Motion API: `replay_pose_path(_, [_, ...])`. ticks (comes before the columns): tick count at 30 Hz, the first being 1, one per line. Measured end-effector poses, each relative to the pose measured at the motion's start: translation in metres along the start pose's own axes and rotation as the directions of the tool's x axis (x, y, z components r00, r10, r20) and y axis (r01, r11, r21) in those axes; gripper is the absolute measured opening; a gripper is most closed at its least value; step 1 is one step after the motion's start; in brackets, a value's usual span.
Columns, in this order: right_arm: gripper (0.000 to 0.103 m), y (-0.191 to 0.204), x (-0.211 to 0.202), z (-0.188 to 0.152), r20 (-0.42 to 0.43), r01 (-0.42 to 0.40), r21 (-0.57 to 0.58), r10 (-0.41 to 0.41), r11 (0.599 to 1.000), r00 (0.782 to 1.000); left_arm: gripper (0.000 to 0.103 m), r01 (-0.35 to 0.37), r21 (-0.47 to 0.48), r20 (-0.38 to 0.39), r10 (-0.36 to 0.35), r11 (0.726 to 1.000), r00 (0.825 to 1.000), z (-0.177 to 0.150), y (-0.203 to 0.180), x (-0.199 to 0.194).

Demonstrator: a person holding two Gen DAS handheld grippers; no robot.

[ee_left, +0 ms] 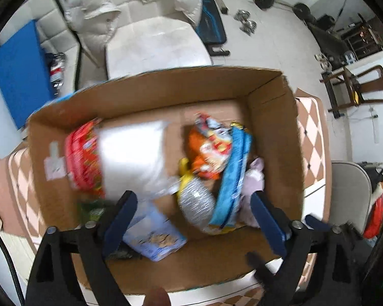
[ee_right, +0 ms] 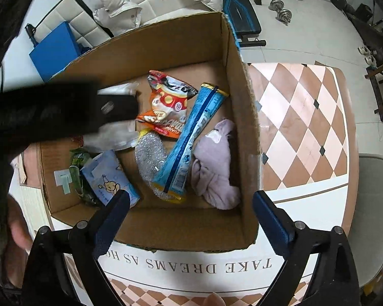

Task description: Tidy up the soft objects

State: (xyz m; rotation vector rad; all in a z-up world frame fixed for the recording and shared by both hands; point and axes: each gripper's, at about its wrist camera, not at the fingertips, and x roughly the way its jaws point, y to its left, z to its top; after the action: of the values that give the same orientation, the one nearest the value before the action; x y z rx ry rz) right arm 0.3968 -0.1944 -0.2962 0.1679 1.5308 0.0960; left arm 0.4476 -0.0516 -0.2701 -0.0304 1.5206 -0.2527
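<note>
Inside, box holds snacks; cloth.

brown box | lilac cloth | silver scourer | pink-brown checked tablecloth

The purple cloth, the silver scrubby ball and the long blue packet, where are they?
purple cloth (ee_right: 214, 170): right wrist view, bunched middle.
silver scrubby ball (ee_right: 150, 156): right wrist view, mesh centre.
long blue packet (ee_right: 191, 137): right wrist view, mid-length.

left hand-held gripper: jaws spread wide, empty | right hand-held gripper: jaws spread wide, empty
</note>
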Motion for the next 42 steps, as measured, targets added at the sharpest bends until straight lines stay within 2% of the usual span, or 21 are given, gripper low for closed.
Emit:
replay_pose_path(4, [0.103,0.006,-0.001,-0.006,0.017,0.032,-0.023,-0.031,0.999,0.999,0.1,-0.047,-0.061,0.059,0.051,0.997,0.997,-0.037,0.025,-0.008])
replay_pose_path(8, [0.103,0.011,0.001,-0.014,0.024,0.057,-0.046,-0.056,0.997,0.998,0.1,-0.114,-0.084,0.075,0.12,0.99,0.99,-0.066,0.038,-0.007])
replay_pose_path(11, [0.103,0.012,0.005,-0.022,0.025,0.079,-0.052,-0.078,0.995,0.997,0.1,-0.126,-0.117,0.074,0.135,0.985,0.988,-0.081,0.05,-0.008])
replay_pose_path(19, [0.103,0.016,0.006,-0.036,0.025,0.091,-0.058,-0.09,0.994,0.996,0.1,-0.139,-0.157,0.094,0.155,0.978,0.983,-0.101,0.06,-0.02])
replay_pose_path(25, [0.103,0.013,-0.016,-0.042,0.065,0.106,-0.055,-0.102,0.993,0.993,0.1,-0.145,-0.174,0.146,0.171,0.974,0.974,-0.107,0.057,-0.045])
replay_pose_path(28, [0.103,0.013,-0.039,-0.048,0.106,0.105,-0.054,-0.099,0.993,0.989,0.1,-0.164,-0.176,0.198,0.198,0.971,0.96,-0.119,0.049,-0.065])
replay_pose_path(31, [0.103,0.011,-0.066,-0.061,0.169,0.134,-0.044,-0.125,0.99,0.978,0.1,-0.193,-0.179,0.267,0.236,0.965,0.934,-0.143,0.034,-0.091])
replay_pose_path(34, [0.103,0.01,-0.095,-0.082,0.223,0.123,-0.031,-0.113,0.992,0.968,0.1,-0.199,-0.185,0.312,0.25,0.962,0.916,-0.167,0.02,-0.114])
replay_pose_path(39, [0.103,0.01,-0.149,-0.133,0.306,0.113,-0.052,-0.092,0.992,0.948,0.1,-0.192,-0.203,0.364,0.256,0.96,0.895,-0.21,0.001,-0.15])
replay_pose_path(42, [0.103,0.008,-0.178,-0.162,0.351,0.118,-0.054,-0.092,0.992,0.932,0.1,-0.169,-0.21,0.383,0.24,0.963,0.892,-0.235,-0.008,-0.168])
